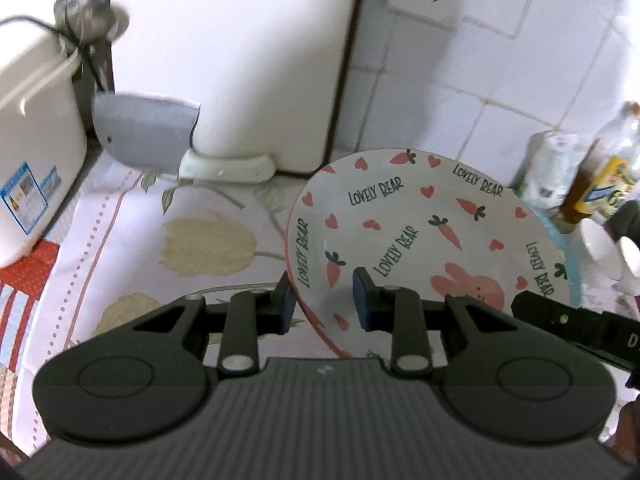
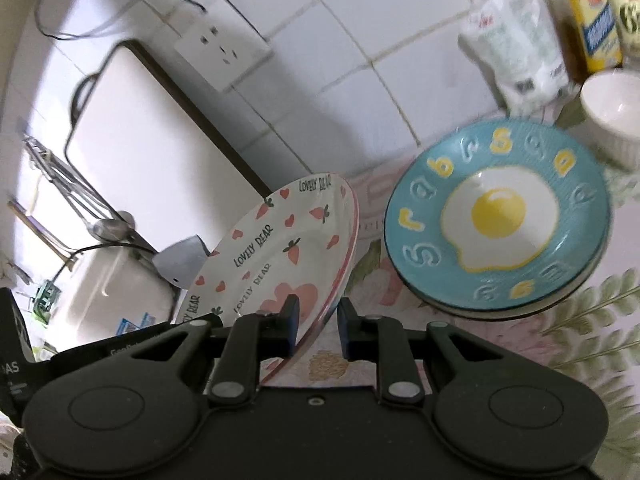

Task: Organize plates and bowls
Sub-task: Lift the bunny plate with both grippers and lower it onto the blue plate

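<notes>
A white plate (image 1: 400, 224) printed with "LOVELY BEAR", hearts and carrots is held tilted above the floral cloth. My left gripper (image 1: 322, 304) is shut on its left rim, one pad under the edge and one inside. In the right wrist view the same plate (image 2: 272, 248) slants up to the left, with my right gripper (image 2: 318, 320) shut on its near rim. A blue plate with a fried-egg picture (image 2: 496, 216) lies on the cloth to the right, on top of another plate. A white ribbed bowl (image 2: 612, 112) stands behind it.
A cleaver (image 1: 144, 132) and a white cutting board (image 1: 240, 60) lean against the tiled wall. A white appliance (image 1: 32, 140) stands at the left. Bottles (image 1: 608, 172) and a white bag (image 2: 516, 52) crowd the back right. A wall socket (image 2: 222, 50) is above.
</notes>
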